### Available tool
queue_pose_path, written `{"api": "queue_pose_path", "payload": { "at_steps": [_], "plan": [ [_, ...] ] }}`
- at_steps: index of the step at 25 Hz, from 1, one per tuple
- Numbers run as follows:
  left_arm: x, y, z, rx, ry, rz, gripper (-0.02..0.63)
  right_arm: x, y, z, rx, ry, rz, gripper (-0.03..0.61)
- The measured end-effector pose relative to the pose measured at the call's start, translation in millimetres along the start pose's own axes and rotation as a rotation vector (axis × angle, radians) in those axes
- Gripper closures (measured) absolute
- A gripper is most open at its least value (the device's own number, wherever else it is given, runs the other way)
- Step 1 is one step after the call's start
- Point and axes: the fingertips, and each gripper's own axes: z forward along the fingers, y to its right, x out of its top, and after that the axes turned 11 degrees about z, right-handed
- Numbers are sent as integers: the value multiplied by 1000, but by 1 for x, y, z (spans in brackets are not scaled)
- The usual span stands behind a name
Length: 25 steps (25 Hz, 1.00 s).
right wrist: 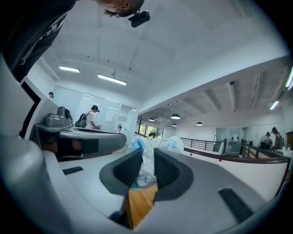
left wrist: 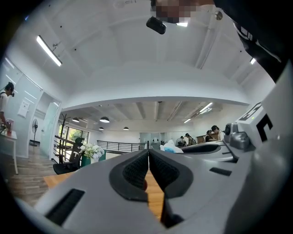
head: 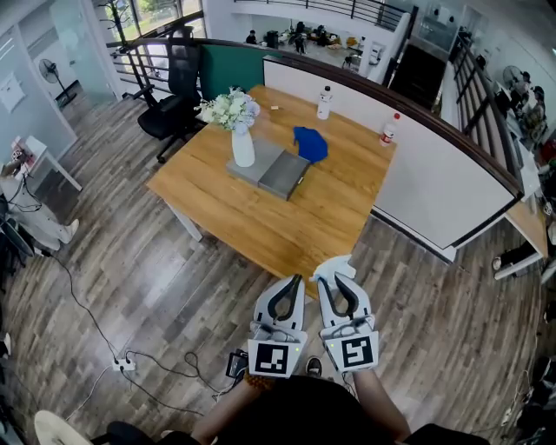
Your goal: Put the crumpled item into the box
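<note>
Bright, even indoor light from long white ceiling strip lights (left wrist: 49, 50) and tall daylight windows (head: 143, 10); faint shadow beneath the light wooden table (head: 261, 217); strong fisheye bending; dark corners.

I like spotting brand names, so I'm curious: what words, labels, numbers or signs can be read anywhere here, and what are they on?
Nothing can be read here.
The crumpled item in the right gripper: blue print, too creased to read.
The white bottle and red-capped bottle on the wooden table: labels too small.
The marker cubes: black-and-white square patterns, no letters.
</note>
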Motion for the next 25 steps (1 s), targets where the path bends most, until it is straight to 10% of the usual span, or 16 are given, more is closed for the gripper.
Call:
{"api": "queue_pose_path", "payload": {
  "at_steps": [25],
  "plan": [
    [-38,-98,-13,-8,-57,-46,591,-16,-61,77,18,-90,4,497]
  ]
}}
